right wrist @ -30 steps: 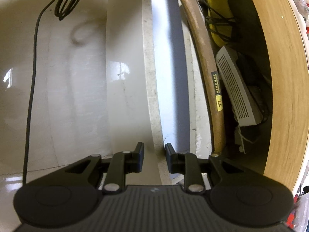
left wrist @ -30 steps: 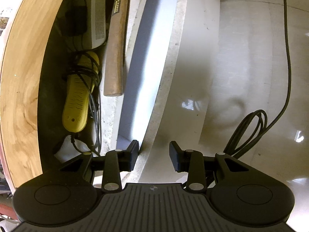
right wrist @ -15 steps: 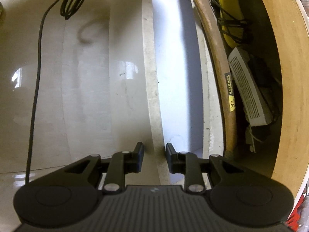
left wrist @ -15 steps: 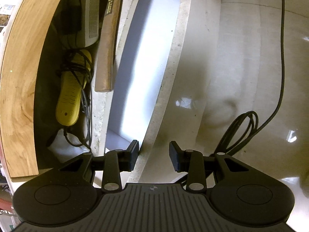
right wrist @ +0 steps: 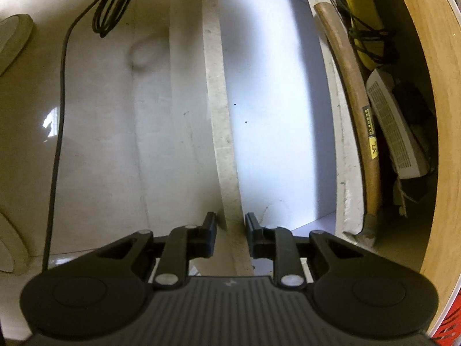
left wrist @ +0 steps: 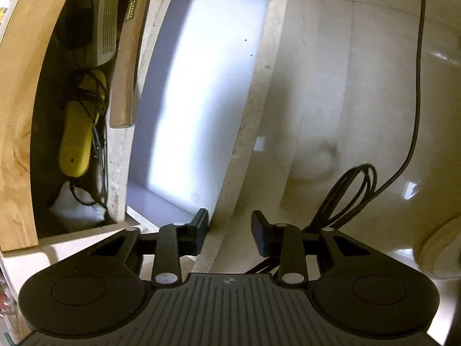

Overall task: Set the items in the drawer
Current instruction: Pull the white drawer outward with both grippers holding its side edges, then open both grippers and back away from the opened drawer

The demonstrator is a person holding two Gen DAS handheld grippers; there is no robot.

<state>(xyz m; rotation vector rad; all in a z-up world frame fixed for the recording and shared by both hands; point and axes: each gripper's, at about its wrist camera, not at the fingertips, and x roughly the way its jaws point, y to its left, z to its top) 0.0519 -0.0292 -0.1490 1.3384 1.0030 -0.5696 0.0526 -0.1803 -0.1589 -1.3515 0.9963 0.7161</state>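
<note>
Left tool (left wrist: 230,229): jaws wide and holding nothing. They straddle the top edge of the drawer front (left wrist: 259,92), one finger inside and one outside, with a clear gap on the outer side.

Right tool (right wrist: 227,232): jaws narrow and astride the same panel, with the fingers very close to both faces. Can't tell if it actually pinches.

The drawer (left wrist: 196,101) stands part open. Its visible white bottom is bare.

Past the pale inner wall (left wrist: 115,173), in shadow under the wooden desk edge (left wrist: 17,115), lie a hammer handle (left wrist: 126,72), a yellow device (left wrist: 77,132) tangled in black wire, and a white vented box (left wrist: 108,20). Can't tell if that space is a rear part of the drawer or the cabinet behind it.

A black cable (left wrist: 345,196) lies coiled on the glossy floor (left wrist: 374,86), outside the drawer.

Step, as a judgement: both tools are working the drawer front, and neither carries an item. This fits either the drawer being drawn out to take items, or being slid shut with the items already stowed at the back.

Any next move on the panel needs both tools to travel evenly along the slide line, so the drawer doesn't rack.
</note>
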